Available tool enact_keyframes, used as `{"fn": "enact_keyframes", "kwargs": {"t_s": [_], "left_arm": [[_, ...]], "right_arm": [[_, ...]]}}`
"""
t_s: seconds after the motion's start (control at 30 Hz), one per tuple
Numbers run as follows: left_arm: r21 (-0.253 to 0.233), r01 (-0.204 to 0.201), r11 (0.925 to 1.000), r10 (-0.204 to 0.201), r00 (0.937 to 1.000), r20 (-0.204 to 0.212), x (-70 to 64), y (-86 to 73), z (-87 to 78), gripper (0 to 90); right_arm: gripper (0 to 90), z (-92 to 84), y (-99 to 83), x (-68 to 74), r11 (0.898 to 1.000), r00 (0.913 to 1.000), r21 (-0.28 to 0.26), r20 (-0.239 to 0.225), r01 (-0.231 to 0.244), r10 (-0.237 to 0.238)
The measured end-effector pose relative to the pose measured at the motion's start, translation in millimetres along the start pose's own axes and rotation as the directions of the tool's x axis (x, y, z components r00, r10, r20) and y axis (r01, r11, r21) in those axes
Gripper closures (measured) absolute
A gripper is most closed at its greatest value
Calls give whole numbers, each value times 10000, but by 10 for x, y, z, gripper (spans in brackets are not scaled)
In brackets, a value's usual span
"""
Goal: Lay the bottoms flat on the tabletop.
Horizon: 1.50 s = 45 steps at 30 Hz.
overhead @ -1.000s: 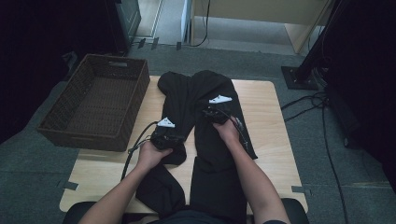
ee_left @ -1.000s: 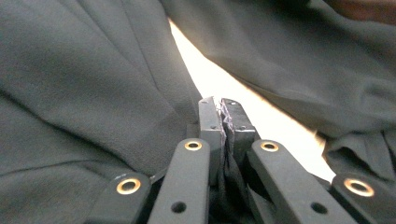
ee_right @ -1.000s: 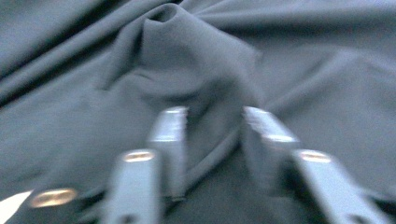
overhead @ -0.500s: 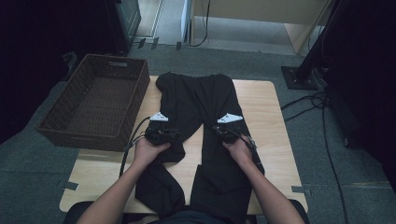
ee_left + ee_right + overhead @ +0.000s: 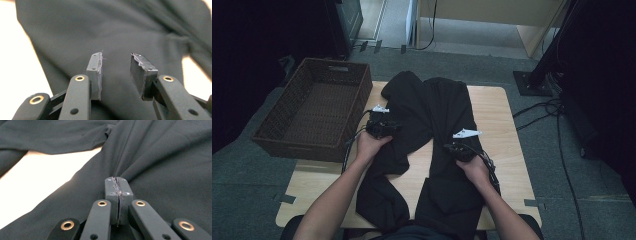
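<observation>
Black trousers (image 5: 437, 100) lie on the wooden table (image 5: 497, 110), legs spread in a V toward the person, their lower ends hanging over the near edge. My left gripper (image 5: 383, 119) hovers over the left leg; in the left gripper view its jaws (image 5: 116, 56) have just been opening and stand open above the cloth (image 5: 112, 30), nothing between the pads. My right gripper (image 5: 458, 144) rests on the right leg. In the right gripper view it (image 5: 116, 180) is shut on a pinched ridge of trouser fabric (image 5: 162, 157), with creases running out from the tips.
A dark wicker basket (image 5: 272, 145) stands against the table's left edge, with nothing inside. Bare tabletop (image 5: 50, 167) shows between the two legs. On the floor to the right lie cables (image 5: 557, 110) and a black stand base (image 5: 532, 82).
The hands have moved apart: the left one away and leftward, the right one back toward the person. The trouser legs have spread into a V. The left jaws opened; the right jaws shut on fabric.
</observation>
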<state>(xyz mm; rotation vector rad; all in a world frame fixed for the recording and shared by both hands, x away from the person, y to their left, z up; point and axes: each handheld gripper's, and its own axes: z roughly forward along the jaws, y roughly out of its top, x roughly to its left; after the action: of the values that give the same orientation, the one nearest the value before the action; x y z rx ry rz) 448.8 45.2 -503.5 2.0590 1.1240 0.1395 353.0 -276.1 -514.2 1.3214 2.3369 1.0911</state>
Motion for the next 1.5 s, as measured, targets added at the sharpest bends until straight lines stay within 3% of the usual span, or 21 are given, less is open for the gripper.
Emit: {"fn": "enact_keyframes", "kwargs": {"t_s": [0.03,0.1,0.17,0.23,0.27,0.33,0.43,0.5,0.57,0.63,0.7,0.83,0.97,1.13,1.23,1.3,1.43,1.5], "left_arm": [[114,-39,9999,39,10000,-38,6,-22,33,611],[-190,-116,9998,115,9999,-77,-6,-61,36,616],[-119,-499,9987,497,9986,-174,-30,-74,33,640],[-116,-1000,9949,996,9946,-301,-74,-114,25,722],[-120,-1522,9883,1516,9875,-432,-110,-158,10,790],[-148,-1702,9853,1698,9851,-259,-142,-214,-21,875],[-32,-1518,9884,1518,9879,330,-174,-308,-100,897],[219,-1518,9882,1505,9873,515,-233,-351,-149,898],[513,-1488,9875,1447,9866,757,-299,-387,-190,899],[680,-1217,9902,1132,9867,1168,-375,-471,-245,897],[634,-1131,9916,1031,9844,1425,-440,-580,-305,894],[611,-918,9939,826,9868,1390,-462,-621,-331,888],[502,-888,9948,813,9874,1356,-471,-631,-325,892],[454,-891,9950,823,9875,1342,-475,-634,-328,880],[469,-953,9943,885,9875,1304,-482,-633,-325,887],[489,-1000,9938,933,9879,1238,-494,-632,-326,887],[492,-958,9942,891,9883,1242,-489,-623,-327,865],[476,-846,9953,781,9891,1250,-479,-610,-326,842]], "right_arm": [[896,-10,-13,9,9999,9999,-32,19,126,-126],[896,-32,-32,25,9999,9999,31,-27,127,-127],[897,-50,-49,36,9999,9996,113,-297,2,1],[897,-69,-67,61,9994,9978,245,-601,-255,270],[896,-74,-75,74,9991,9960,316,-840,-293,319],[893,-87,-96,124,9993,9960,336,-872,-167,196],[888,-100,-113,173,9995,9981,293,-608,144,-126],[888,-117,-129,179,9996,9985,289,-539,62,-46],[889,-137,-150,188,9993,9973,357,-721,-95,120],[888,-159,-171,221,9990,9961,451,-876,-76,115],[881,-202,-186,278,9992,9963,271,-819,295,-272],[827,-182,-184,258,9987,9972,23,-550,509,-507],[720,-120,-168,203,9994,9988,-266,-416,228,-239],[584,-53,-105,140,9959,9998,-903,-167,-94,79],[537,-18,-51,114,9888,9996,-1484,283,128,-87],[528,26,54,91,9904,9996,-1371,271,159,-123],[511,161,323,71,9860,9997,-1663,238,82,-43],[507,309,476,62,9831,9995,-1803,-50,-303,299]]}}
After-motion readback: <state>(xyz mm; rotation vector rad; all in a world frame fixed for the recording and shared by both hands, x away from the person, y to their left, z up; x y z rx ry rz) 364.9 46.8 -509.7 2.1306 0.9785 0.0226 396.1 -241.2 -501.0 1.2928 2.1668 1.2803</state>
